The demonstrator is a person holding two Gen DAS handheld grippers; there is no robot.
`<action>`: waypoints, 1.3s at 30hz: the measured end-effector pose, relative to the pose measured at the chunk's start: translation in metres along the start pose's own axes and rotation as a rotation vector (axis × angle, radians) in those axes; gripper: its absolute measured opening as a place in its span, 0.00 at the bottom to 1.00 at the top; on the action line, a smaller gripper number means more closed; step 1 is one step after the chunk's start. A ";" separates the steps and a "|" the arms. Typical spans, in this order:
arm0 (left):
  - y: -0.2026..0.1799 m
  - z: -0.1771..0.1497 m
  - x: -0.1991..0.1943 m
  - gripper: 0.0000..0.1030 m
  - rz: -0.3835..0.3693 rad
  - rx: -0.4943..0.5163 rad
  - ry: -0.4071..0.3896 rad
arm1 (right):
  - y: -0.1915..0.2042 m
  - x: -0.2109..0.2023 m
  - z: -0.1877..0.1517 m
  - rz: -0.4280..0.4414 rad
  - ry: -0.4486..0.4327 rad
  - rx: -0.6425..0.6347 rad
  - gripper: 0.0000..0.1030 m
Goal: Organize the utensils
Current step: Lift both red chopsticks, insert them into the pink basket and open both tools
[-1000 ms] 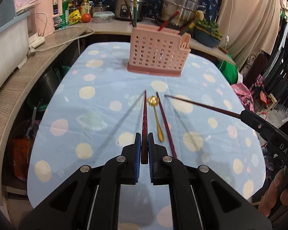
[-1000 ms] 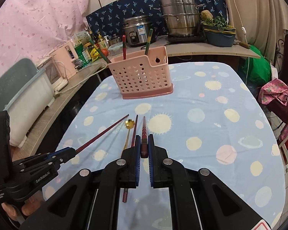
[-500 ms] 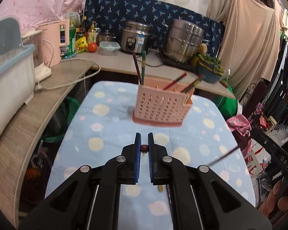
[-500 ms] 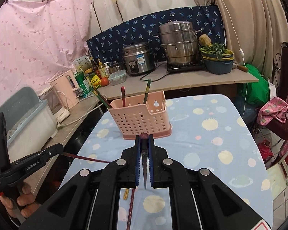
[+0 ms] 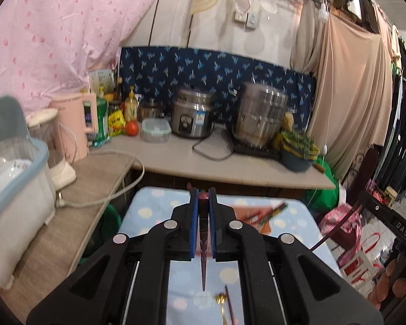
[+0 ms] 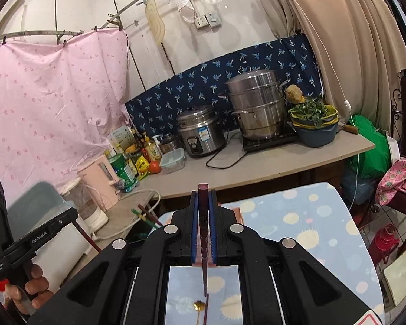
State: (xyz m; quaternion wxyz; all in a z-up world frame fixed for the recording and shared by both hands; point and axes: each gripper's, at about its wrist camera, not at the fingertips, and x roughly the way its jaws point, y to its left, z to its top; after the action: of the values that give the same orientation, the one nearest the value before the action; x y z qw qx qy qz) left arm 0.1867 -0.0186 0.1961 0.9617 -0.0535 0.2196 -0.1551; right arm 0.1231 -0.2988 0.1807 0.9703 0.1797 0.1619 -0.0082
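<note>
Dark-red chopsticks: left tongs (image 5: 203, 195) pinch one chopstick (image 5: 203, 257), right tongs (image 6: 203, 197) pinch another (image 6: 203, 260), both hanging tip-down above the desk (image 6: 311, 216). Pink holder (image 5: 253, 212) mostly hidden behind left tongs. Risk: thin sticks pivot in the pads and miss the holder's slot. Gold spoon (image 6: 199, 304) remains below.

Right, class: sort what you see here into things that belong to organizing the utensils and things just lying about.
Belongs to the job:
- left gripper, shut on a dark red chopstick
- right gripper, shut on another chopstick
- gold spoon
- pink utensil basket

Just lying about:
- rice cooker
- steamer pot
- tomato
- pink kettle
</note>
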 end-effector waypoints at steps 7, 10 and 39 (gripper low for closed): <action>-0.014 0.057 0.013 0.07 -0.013 -0.012 -0.119 | 0.015 0.033 0.050 0.001 -0.081 -0.018 0.07; -0.021 0.070 0.024 0.07 -0.020 -0.011 -0.148 | 0.018 0.051 0.060 -0.003 -0.088 -0.022 0.07; -0.010 0.019 0.136 0.11 0.027 -0.028 0.041 | 0.005 0.159 -0.004 -0.054 0.161 -0.053 0.17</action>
State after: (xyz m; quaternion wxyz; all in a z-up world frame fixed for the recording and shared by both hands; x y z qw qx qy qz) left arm 0.3091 -0.0709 0.1596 0.9581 -0.0608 0.2420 -0.1403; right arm 0.2729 -0.2855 0.1284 0.9580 0.1493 0.2444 -0.0157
